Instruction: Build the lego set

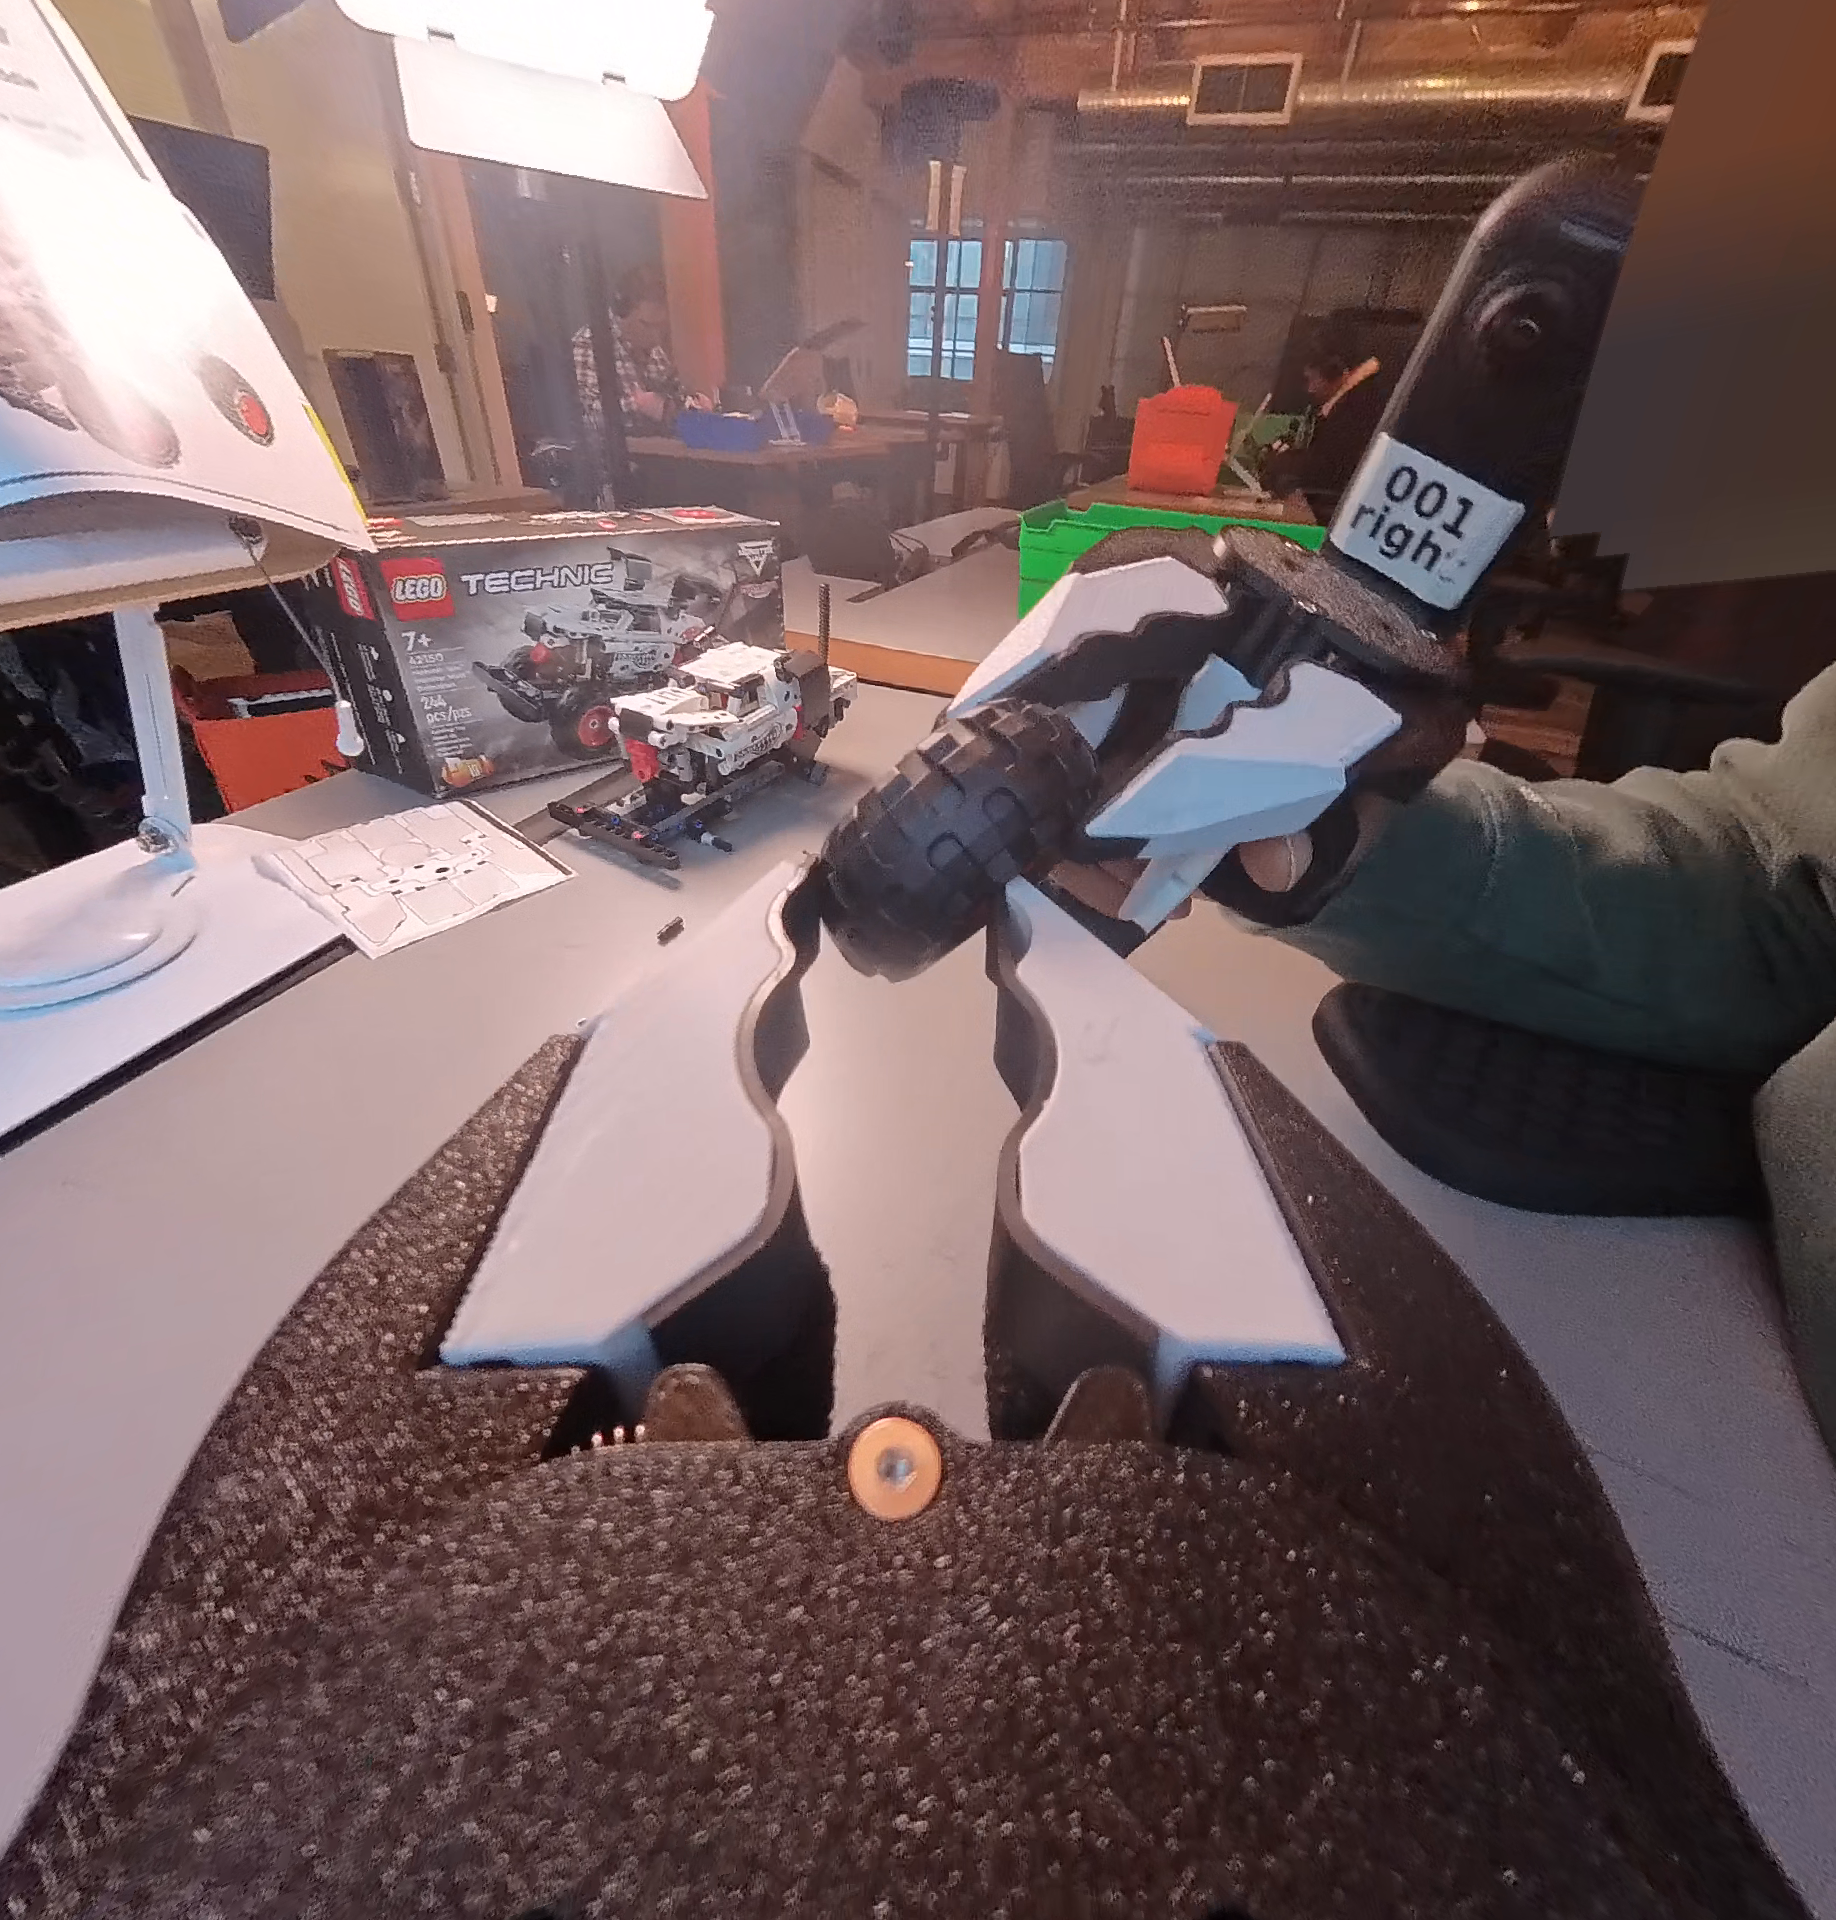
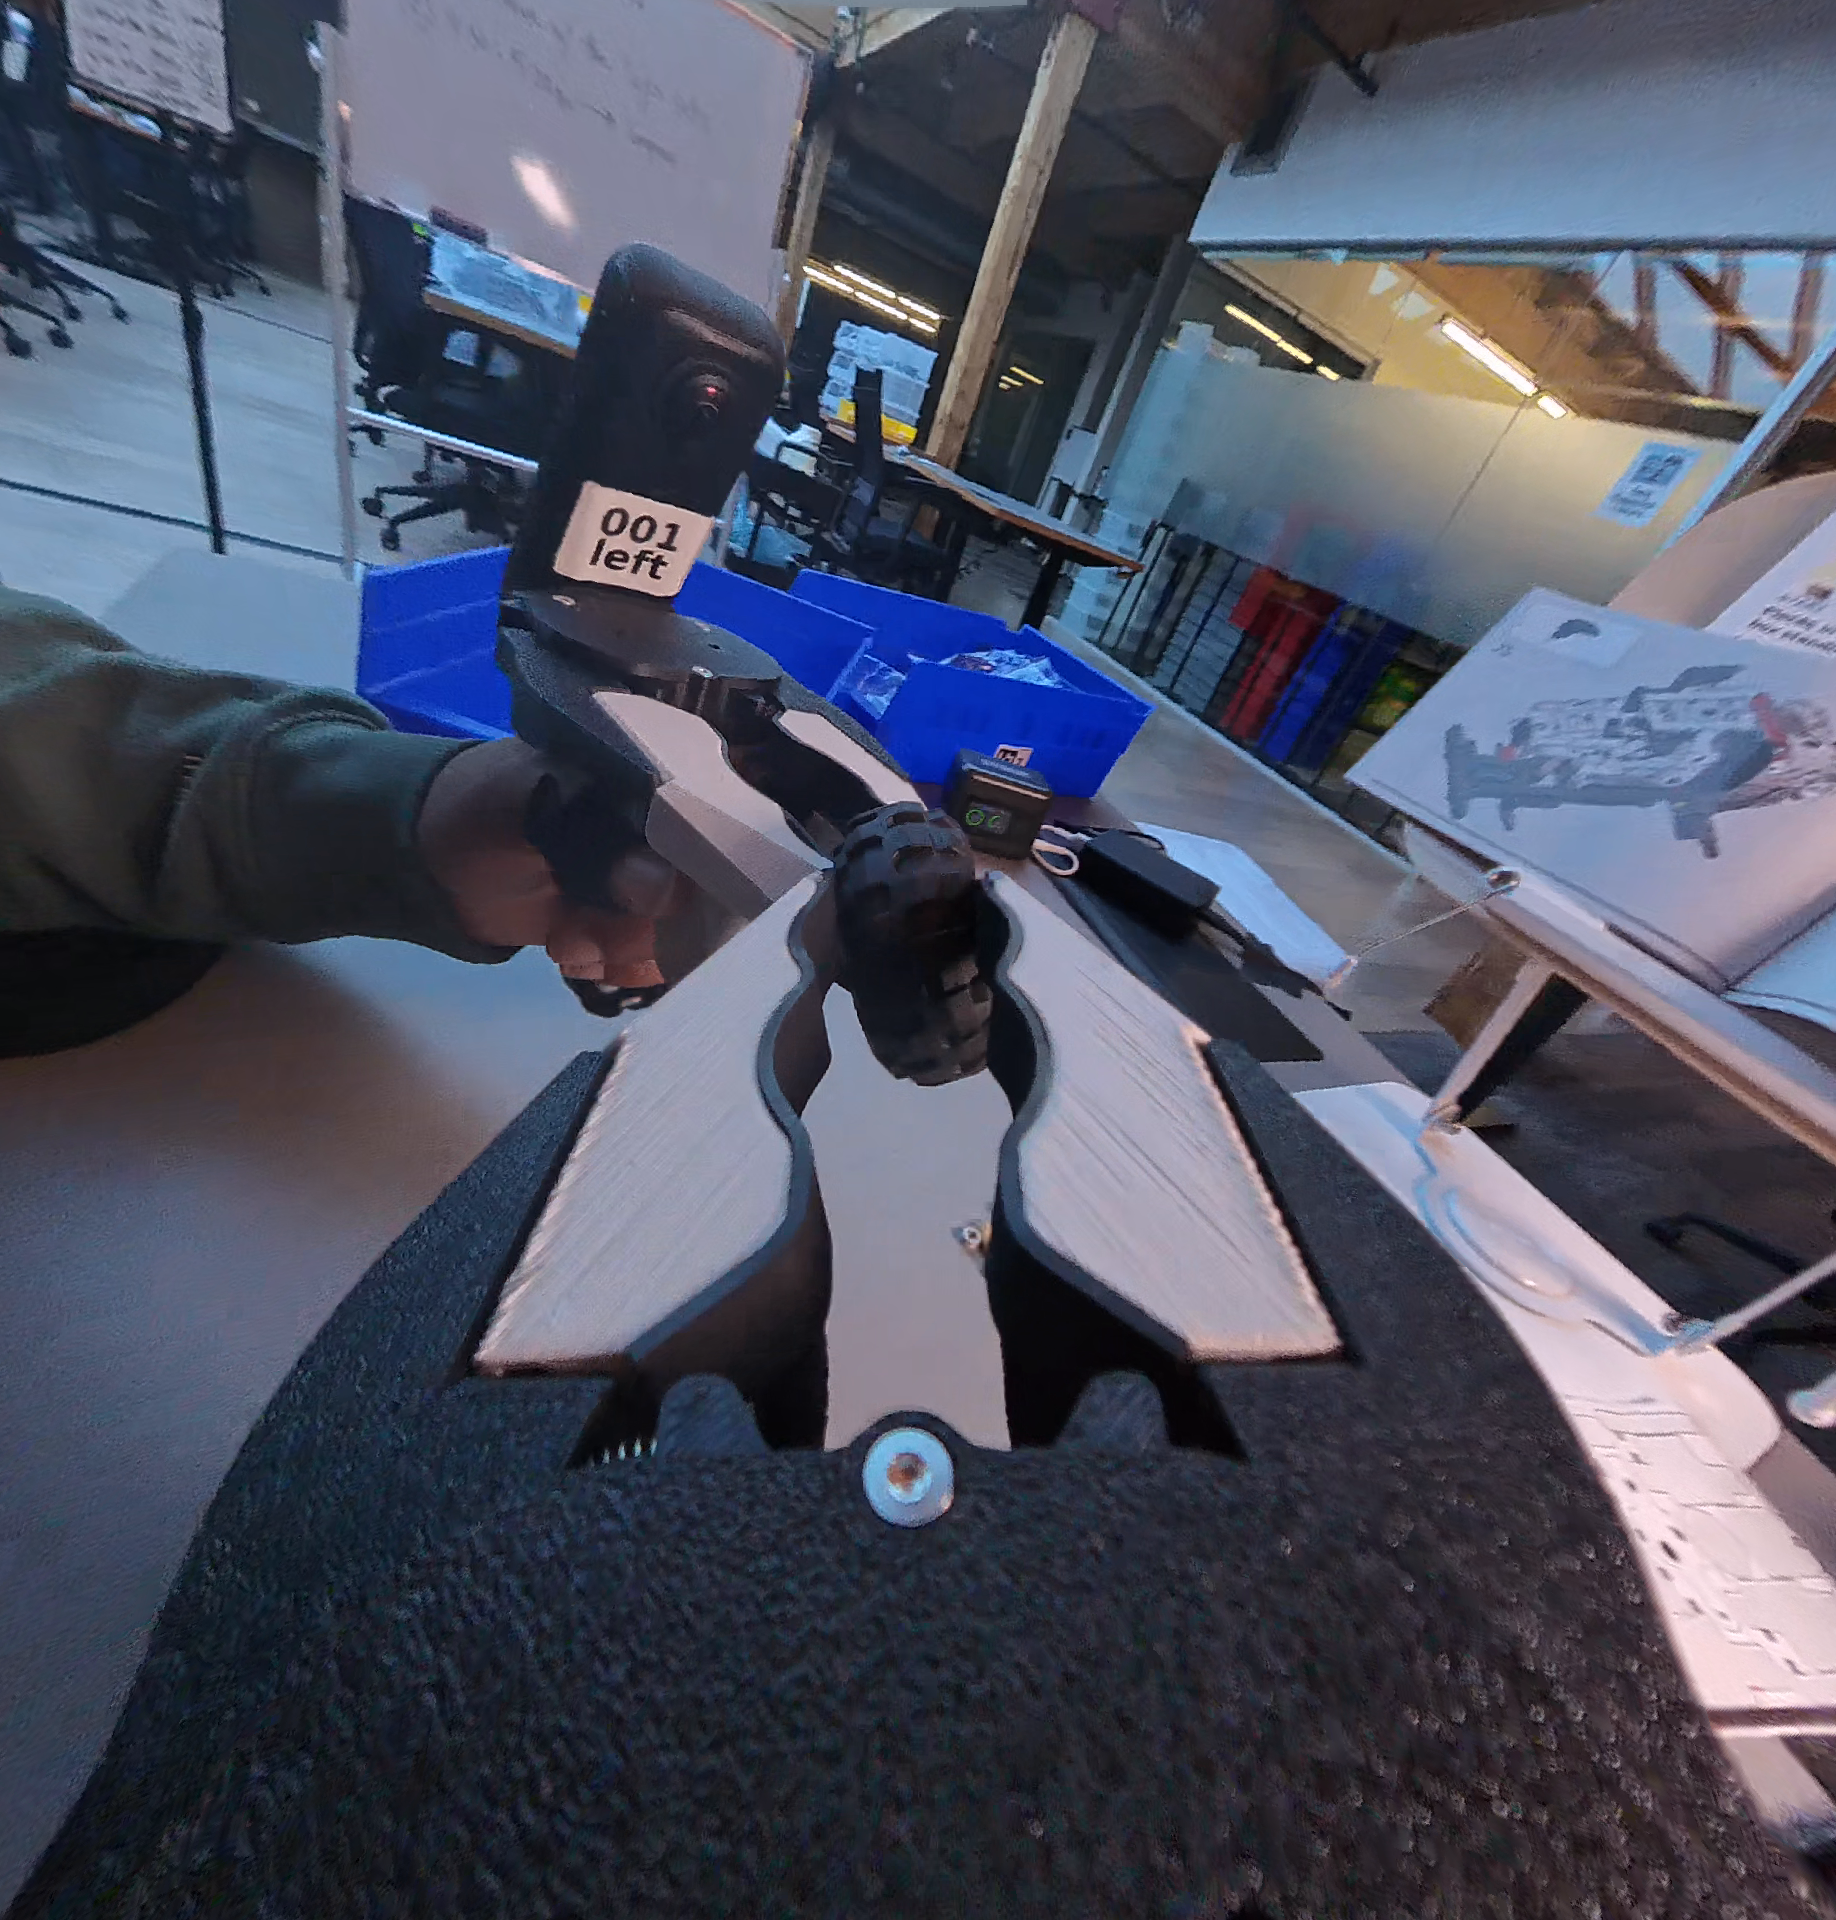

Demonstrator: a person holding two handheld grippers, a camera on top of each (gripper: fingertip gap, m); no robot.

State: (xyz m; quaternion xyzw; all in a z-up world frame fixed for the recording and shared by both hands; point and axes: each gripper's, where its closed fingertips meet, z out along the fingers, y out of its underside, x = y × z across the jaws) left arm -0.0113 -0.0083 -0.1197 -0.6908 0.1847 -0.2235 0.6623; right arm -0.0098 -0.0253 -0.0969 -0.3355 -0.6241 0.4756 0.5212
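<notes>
- Black tyre (image 1: 961,831) is held above the table (image 1: 218,1299), clamped between the right gripper (image 2: 898,940) fingers.
- Left gripper (image 1: 898,935) tips are set around the tyre's end; firm grip cannot be told.
- Truck model (image 1: 722,732) is seen largely assembled beside the box (image 1: 540,634); no wheels are seen fitted, so wheels are judged outstanding.

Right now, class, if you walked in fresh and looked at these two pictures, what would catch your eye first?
First, the black knobbly tyre held up over the table, the right hand-held gripper shut on it and the left hand-held gripper closing in at its end. Behind it stands the half-built white truck, wheelless, before its box. At right, the open instruction booklet rests on a stand.
</notes>
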